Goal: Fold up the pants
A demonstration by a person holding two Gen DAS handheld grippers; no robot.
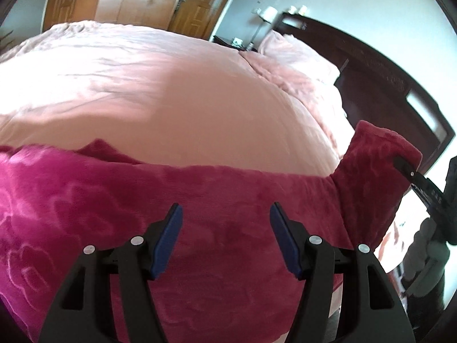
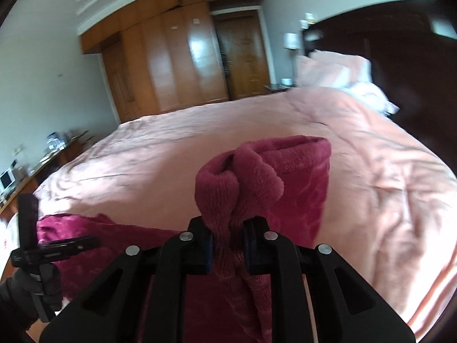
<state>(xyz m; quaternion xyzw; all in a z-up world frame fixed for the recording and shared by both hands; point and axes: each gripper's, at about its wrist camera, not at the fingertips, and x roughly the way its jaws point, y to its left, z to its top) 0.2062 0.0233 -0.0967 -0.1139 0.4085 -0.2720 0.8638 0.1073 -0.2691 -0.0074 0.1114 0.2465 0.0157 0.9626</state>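
Observation:
Dark red fleece pants (image 1: 200,200) with a faint flower pattern lie spread along the near edge of a pink bed (image 1: 185,91). My left gripper (image 1: 225,240) is open just above the pants, holding nothing. My right gripper (image 2: 227,245) is shut on a bunched end of the pants (image 2: 257,171) and holds it lifted above the bed. In the left wrist view this lifted end (image 1: 380,171) stands up at the right, with the right gripper (image 1: 420,183) on it. In the right wrist view the left gripper (image 2: 54,248) shows at the lower left over the flat part of the pants (image 2: 114,245).
A dark wooden headboard (image 1: 400,85) and pink pillows (image 1: 291,54) are at the right. A wooden wardrobe (image 2: 171,63) and door stand beyond the bed. A bedside lamp (image 1: 265,17) stands by the headboard. A side desk with small items (image 2: 34,165) is at the left.

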